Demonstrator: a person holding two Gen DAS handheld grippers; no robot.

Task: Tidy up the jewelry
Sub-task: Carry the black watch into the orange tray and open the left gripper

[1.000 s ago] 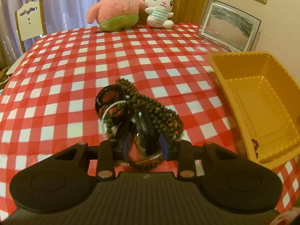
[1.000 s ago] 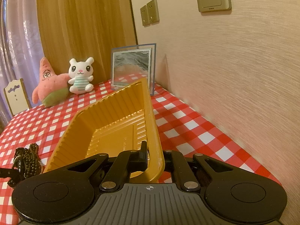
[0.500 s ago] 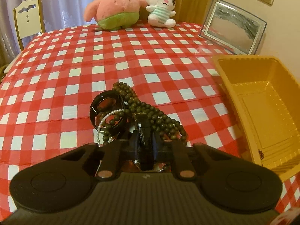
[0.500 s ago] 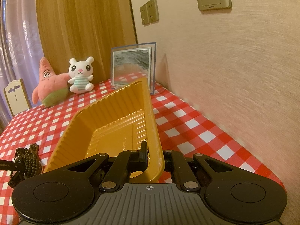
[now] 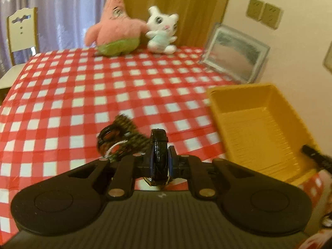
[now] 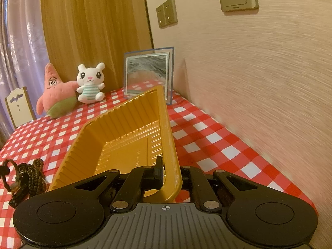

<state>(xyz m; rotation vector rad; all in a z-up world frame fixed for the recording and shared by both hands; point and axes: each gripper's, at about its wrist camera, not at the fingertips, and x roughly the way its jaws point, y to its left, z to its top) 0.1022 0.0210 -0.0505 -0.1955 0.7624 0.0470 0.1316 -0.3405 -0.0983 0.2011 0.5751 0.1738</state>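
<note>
Watch [image 5: 158, 145] with black strap sits pinched between left gripper [image 5: 159, 157] fingers, lifted off the checkered surface [image 5: 62, 103], above the bead pile [image 5: 124, 137]. Right gripper [image 6: 170, 174] fingers are clenched on the near rim of the yellow tray [image 6: 132, 137], tilting it; tray sits right of the beads.

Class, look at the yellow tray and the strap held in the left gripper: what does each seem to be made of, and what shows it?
Yellow tray: thin moulded plastic, judging by its glossy ribbed walls and thin rolled rim. Strap: black with a shine, probably leather or an imitation; motion blur leaves it uncertain.
</note>
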